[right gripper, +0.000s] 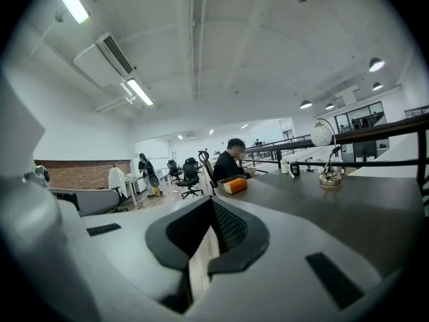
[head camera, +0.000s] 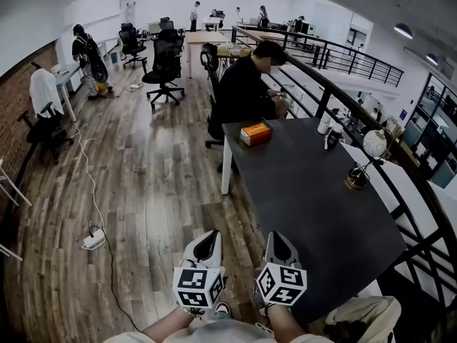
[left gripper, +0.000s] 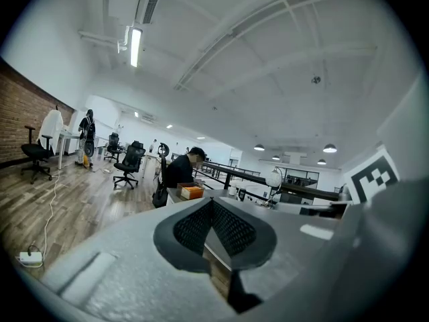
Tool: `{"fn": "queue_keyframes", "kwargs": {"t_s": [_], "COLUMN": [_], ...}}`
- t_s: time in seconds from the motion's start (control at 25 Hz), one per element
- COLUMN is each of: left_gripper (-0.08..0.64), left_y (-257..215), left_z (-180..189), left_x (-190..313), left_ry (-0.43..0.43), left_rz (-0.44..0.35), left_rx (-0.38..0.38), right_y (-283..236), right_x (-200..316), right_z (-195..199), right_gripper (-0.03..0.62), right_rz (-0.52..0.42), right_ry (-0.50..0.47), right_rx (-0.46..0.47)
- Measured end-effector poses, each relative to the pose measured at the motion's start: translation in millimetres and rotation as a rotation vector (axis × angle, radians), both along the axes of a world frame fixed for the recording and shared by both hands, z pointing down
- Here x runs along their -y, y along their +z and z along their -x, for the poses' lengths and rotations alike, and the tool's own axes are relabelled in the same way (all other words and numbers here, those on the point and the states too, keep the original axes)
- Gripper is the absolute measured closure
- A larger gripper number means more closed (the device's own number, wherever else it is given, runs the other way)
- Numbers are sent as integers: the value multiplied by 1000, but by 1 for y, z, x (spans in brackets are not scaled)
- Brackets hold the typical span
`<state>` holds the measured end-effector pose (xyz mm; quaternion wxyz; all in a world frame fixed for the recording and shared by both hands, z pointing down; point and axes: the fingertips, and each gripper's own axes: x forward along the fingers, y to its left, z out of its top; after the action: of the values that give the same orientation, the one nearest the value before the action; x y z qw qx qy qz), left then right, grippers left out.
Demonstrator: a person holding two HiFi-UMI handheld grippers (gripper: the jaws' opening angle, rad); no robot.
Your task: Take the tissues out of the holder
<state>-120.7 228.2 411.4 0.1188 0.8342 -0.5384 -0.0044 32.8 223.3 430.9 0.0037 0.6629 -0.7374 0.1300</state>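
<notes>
Head view:
- Tissue holder is seen at the far left corner of the table, just beside the far edge. Tissues are still inside; task is judged not started.
- Left hand-held gripper is held off the table's near left corner, over the floor. Right hand-held gripper is held over the table's near edge. Both are well apart from the holder.
- A seated person is placed right behind the table's far end, so clearance past the holder is tight.
- Risk: the holder is likely light, and if tissues are pulled with one gripper only, it may be dragged or tipped off the left edge.
- A lamp and small bottles are set along the table's right side, by the railing. The middle of the table is left open for an approach.
- A cable is laid on the floor, well left of the table. A trip is possible if the walk is swung wide.

Left gripper view:
- Jaws are seen pressed together with nothing between them.
- The holder is seen far ahead on the table corner, with the person directly behind it.

Right gripper view:
- Jaws are seen closed at the tips, also empty.
- The holder is seen at the table's far end, and the lamp to the right of it.
- Risk: the jaws must be opened before reaching in, or the holder gets shoved toward the edge.
</notes>
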Motion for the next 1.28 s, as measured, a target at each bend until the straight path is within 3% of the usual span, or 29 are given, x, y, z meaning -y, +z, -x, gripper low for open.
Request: {"fn": "queue_keyframes", "kwargs": {"t_s": [0.72,1.28], "left_gripper": [552,552], "left_y": [13,28], "left_z": [-27,-45], "left_x": [64,100], "left_ry": [-10,41], "left_rz": [23,43], "left_rx": [38,43], "right_y": [17,34], "right_x": [72,100], "right_z": [-12,-32], "right_gripper": [586,586], "right_rz": [32,61], "right_ry": [-71,-23], "right_rx": [23,24]}}
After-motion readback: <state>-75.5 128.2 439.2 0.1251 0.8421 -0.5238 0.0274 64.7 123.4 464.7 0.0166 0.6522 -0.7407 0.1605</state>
